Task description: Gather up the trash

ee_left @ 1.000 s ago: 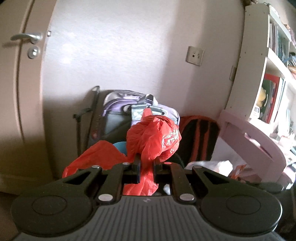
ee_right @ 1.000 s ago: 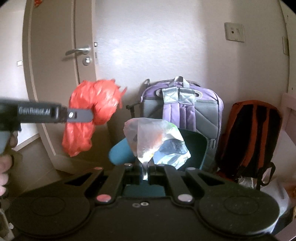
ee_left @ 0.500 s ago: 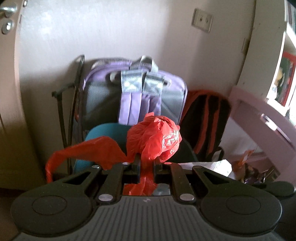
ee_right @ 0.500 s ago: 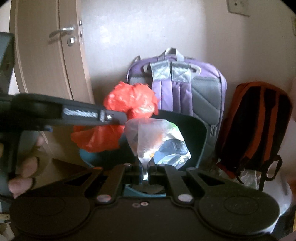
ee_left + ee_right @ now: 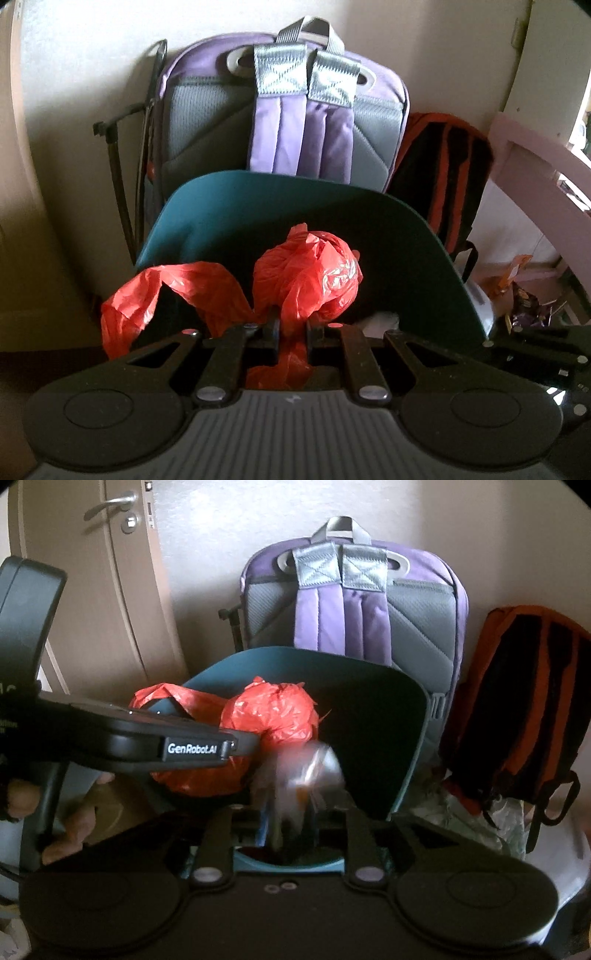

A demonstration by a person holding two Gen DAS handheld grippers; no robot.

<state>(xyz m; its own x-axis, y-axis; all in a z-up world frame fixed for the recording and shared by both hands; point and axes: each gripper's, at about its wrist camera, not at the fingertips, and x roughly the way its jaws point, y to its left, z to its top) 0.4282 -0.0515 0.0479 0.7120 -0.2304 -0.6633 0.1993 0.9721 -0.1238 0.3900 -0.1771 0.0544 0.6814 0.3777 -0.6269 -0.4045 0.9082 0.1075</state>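
Since the earlier frames we have brought both grippers down and in toward the teal bin (image 5: 229,206), so its open mouth now fills the middle of each view, where before the door and wall took up most of the picture.

Starting on the left, our left gripper (image 5: 291,330) is clenched on the neck of the crumpled red plastic bag (image 5: 310,273). The bunched body of the bag sits over the bin's opening, while a loose tail drapes outward over the bin's left edge. We hold it by the neck, we think, so that the bulk hangs forward, clear of the jaws, and can fall straight in.

Further right, our right gripper (image 5: 291,827) is opening its jaws. The clear plastic wrapper (image 5: 299,771) is blurred between and just above them, apparently slipping free toward the bin. Whether the pads touch it at all we cannot tell.

Behind the bin, a purple backpack (image 5: 354,602) and an orange-and-black backpack (image 5: 517,701) lean against the wall.
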